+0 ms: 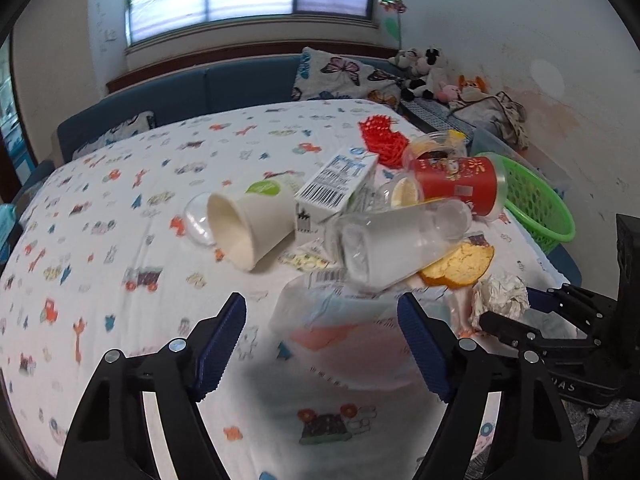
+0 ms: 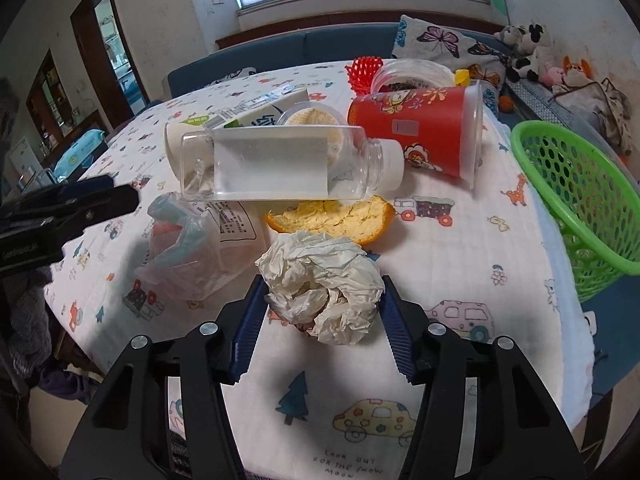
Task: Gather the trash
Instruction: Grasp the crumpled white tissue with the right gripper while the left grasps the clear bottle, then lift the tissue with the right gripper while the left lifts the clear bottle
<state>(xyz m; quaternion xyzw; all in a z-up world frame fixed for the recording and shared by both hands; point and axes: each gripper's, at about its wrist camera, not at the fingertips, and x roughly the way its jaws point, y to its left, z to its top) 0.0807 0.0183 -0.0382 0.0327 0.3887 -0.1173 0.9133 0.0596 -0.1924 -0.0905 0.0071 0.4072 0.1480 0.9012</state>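
Crumpled white paper ball (image 2: 322, 286) between the pads of our right tool (image 2: 320, 312), gripped on the bench (image 2: 460, 240), orange peel (image 2: 332, 220) and clear plastic bottle (image 2: 280, 164) just beyond, green plastic basket (image 2: 576, 200) at right, our left tool (image 1: 322, 340) spread wide over a clear plastic wrapper (image 1: 344, 332).

carton (image 2: 256, 114): partly hidden by bottle (image 2: 280, 164) | basket (image 2: 560, 152): cut off right

The white cartoon-printed tablecloth (image 2: 460, 240) carries small handwritten-style words near its front edge: "LOOK OUT FOR THE SNOW MOON". The white milk carton (image 1: 340, 180) shows a black barcode; its other print is too blurred to read.
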